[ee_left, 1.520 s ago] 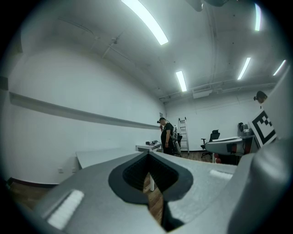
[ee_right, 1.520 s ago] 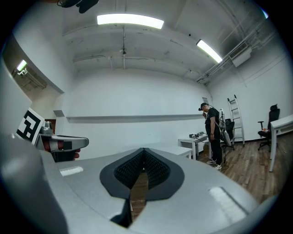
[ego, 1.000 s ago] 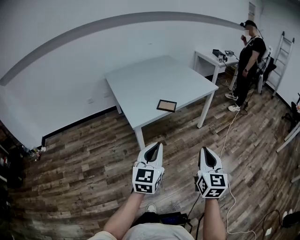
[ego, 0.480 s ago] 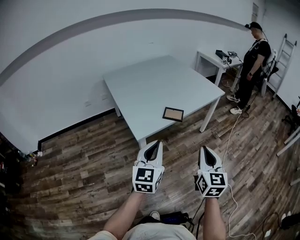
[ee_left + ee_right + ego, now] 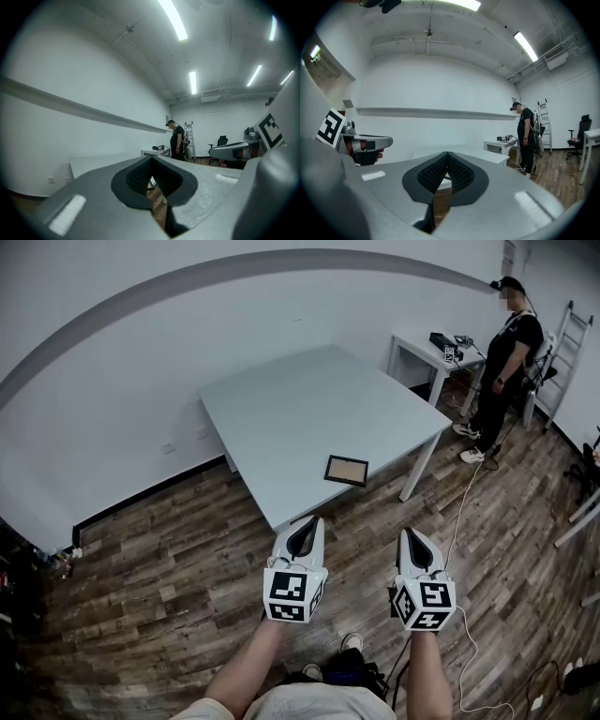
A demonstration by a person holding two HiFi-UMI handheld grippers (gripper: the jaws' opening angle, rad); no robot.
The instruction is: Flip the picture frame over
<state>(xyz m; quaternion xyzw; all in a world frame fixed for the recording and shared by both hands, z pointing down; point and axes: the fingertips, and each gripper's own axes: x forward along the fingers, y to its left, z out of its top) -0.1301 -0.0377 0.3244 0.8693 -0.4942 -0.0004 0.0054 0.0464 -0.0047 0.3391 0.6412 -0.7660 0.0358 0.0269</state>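
Small dark-rimmed rectangular picture frame (image 5: 346, 470) lay flat on the pale grey square table (image 5: 281, 409), close to the near edge and toward the right front corner. Brownish panel faced up; couldn't tell if that was front or back. Nothing was touching it.

Left gripper (image 5: 308, 524), white with a marker cube: jaws pressed together at the tips, nothing between them. In its own view only the dark ribbed pads (image 5: 140, 176) and a sliver of floor showed through the gap behind the tips.

Right gripper (image 5: 411, 534), same build: jaws also closed tip to tip, empty.

Both grippers were held out side by side over the dark wood-plank floor (image 5: 159, 568), short of the table and well apart from the frame. The left tips sat near the table's front corner in the head view, with the right gripper further right, off the table's side.

Background: a person in dark clothes and a cap (image 5: 504, 357) stood at far right beside a small white side table (image 5: 424, 348) with some gear on it. A light metal ladder (image 5: 565, 343) stood behind them. A white cable (image 5: 458, 507) trailed across the floor on the right.
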